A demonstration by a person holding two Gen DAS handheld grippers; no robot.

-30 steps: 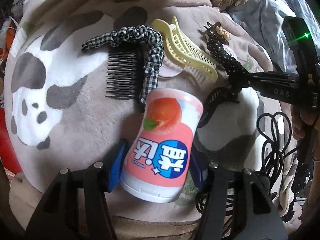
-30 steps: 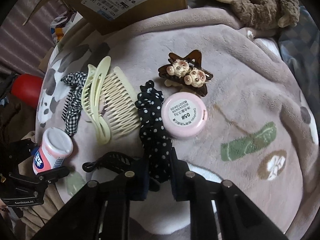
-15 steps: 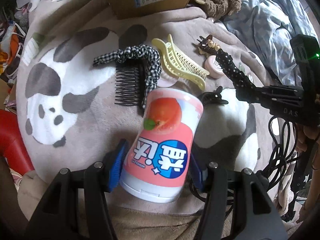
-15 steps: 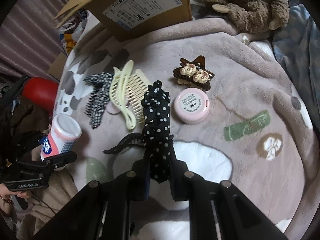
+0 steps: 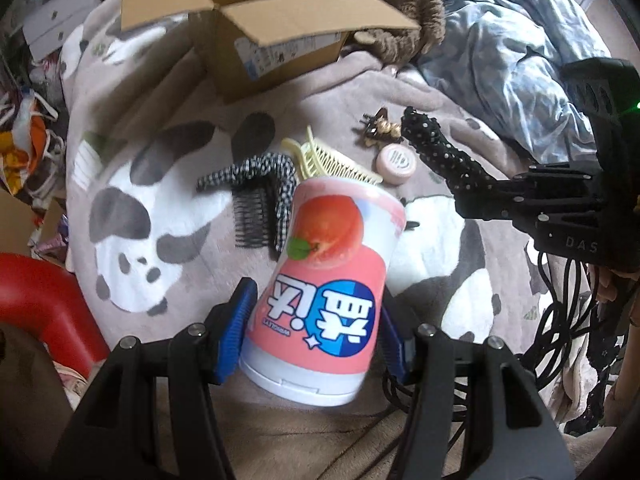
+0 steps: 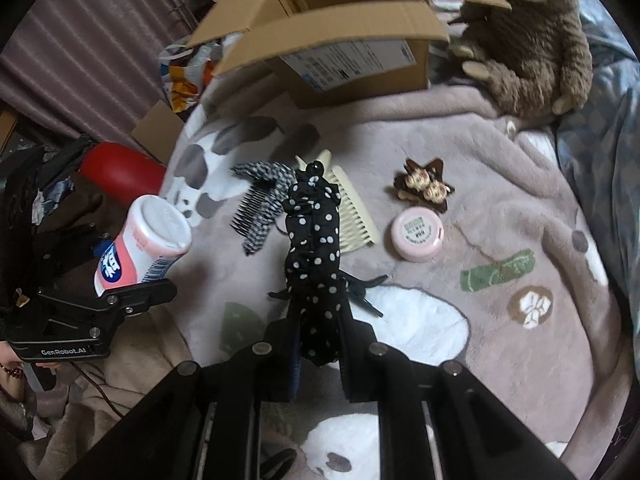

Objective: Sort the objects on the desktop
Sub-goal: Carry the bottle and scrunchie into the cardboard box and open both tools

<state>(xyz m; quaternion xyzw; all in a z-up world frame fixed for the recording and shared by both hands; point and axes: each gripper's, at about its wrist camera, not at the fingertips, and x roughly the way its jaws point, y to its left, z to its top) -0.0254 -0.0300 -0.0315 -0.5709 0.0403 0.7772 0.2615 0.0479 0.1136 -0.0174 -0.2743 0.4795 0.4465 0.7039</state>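
Observation:
My left gripper (image 5: 316, 324) is shut on a pink peach-print bottle (image 5: 324, 280), held above the blanket; the bottle also shows in the right wrist view (image 6: 144, 244). My right gripper (image 6: 318, 344) is shut on a black polka-dot scrunchie (image 6: 314, 248), lifted off the blanket; it also shows in the left wrist view (image 5: 440, 156). On the blanket lie a checked scrunchie (image 6: 264, 196), a black comb (image 5: 250, 218), a cream comb and claw clip (image 6: 352, 216), a pink round compact (image 6: 418, 232), a brown star clip (image 6: 424, 186) and a black clip (image 6: 364, 292).
An open cardboard box (image 6: 344, 28) stands at the back of the panda-print blanket (image 6: 500, 208), also seen in the left wrist view (image 5: 272, 16). A brown plush toy (image 6: 532, 48) sits beside it. A red object (image 5: 36, 300) lies at left. Black cables (image 5: 560, 320) hang at right.
Both grippers have risen and pulled back from the blanket with their loads. The polka-dot scrunchie has come off the blanket. The open box has come into view.

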